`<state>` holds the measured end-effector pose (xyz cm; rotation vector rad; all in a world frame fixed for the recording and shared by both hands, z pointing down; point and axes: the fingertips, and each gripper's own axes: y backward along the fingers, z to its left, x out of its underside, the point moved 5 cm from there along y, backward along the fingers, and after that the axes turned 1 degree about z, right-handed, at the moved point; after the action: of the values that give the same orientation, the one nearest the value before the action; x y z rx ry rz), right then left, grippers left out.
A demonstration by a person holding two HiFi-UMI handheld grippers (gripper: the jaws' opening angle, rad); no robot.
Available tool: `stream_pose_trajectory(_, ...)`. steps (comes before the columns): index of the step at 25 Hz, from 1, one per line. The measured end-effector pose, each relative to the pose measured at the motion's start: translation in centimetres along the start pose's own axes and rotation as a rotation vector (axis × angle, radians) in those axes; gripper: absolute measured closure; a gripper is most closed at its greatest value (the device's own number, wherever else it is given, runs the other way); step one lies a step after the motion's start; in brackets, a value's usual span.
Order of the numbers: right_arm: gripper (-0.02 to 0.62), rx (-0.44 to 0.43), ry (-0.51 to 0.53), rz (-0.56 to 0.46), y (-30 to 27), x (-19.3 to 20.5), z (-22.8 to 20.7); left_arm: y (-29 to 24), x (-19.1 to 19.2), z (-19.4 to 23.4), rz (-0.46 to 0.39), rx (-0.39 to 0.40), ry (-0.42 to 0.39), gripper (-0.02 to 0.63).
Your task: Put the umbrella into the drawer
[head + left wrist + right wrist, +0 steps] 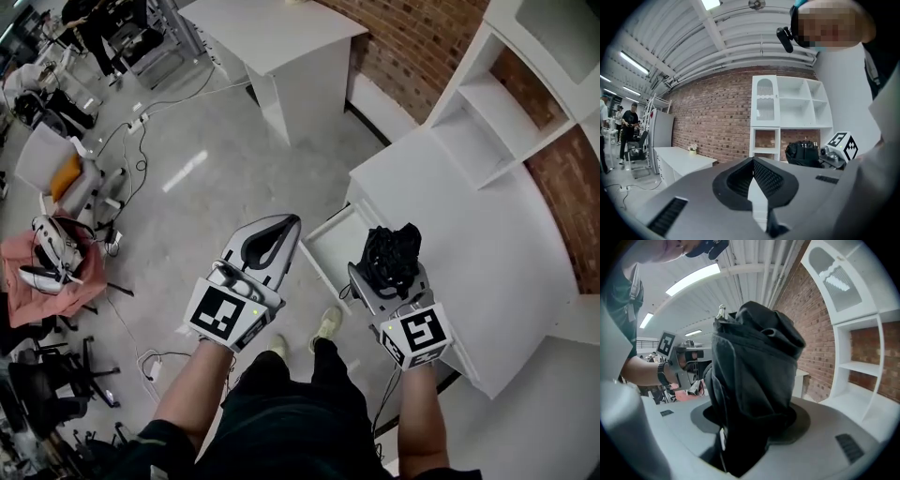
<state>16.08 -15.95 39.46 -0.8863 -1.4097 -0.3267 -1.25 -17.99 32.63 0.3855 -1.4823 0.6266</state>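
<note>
Near the open drawer (328,246): right gripper (388,274) pinching the folded umbrella (392,251); left gripper (286,225) pressed together, empty.
If I release off-centre, loose fabric may snag the drawer's rim.

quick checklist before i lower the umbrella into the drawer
1. Black folded fabric umbrella clamped in right gripper: ok.
2. White cabinet drawer pulled open: ok.
3. Drawer interior free of clutter: cannot tell, partly hidden by the umbrella.
4. Umbrella centred over the opening: cannot tell.
5. Left gripper shut, empty, off to the drawer's side: ok.
</note>
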Motion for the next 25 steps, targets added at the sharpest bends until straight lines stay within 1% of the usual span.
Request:
stream_pose_trajectory(4, 0.357, -0.019, -0.007, 0.076, -3.3, 4.6, -0.6, -0.5, 3.6, 1.9, 0.020, -0.017, 0.031, 0.600)
stream_pose_trajectory(7, 0.357, -0.025, 0.007, 0.141, -5.7, 8.1, -0.4, -1.0, 6.7, 3.6, 0.028, -0.010, 0.048, 0.600)
stream_pose_trajectory(11, 0.357, -0.045, 0.036, 0.221, -8.9, 13.7, -0.5, -2.5, 12.1, 5.2, 0.068, 0.016, 0.063, 0.600)
stream_pose_trajectory(14, 0.357, -0.050, 0.032, 0.275, -11.1, 18.6, -1.0, -3.7, 16.3, 6.0, 0.085, 0.033, 0.083, 0.600)
stream_pose_trajectory(18, 0.357, -0.060, -0.003, 0.305, -13.7, 24.3, -1.8, -5.1, 20.9, 6.4, 0.109, 0.051, 0.079, 0.600)
stream_pose_trajectory(25, 0.357, -0.078, 0.003, 0.351, -17.3, 31.5, -3.1, -7.1, 28.4, 7.5, 0.136, 0.047, 0.101, 0.600)
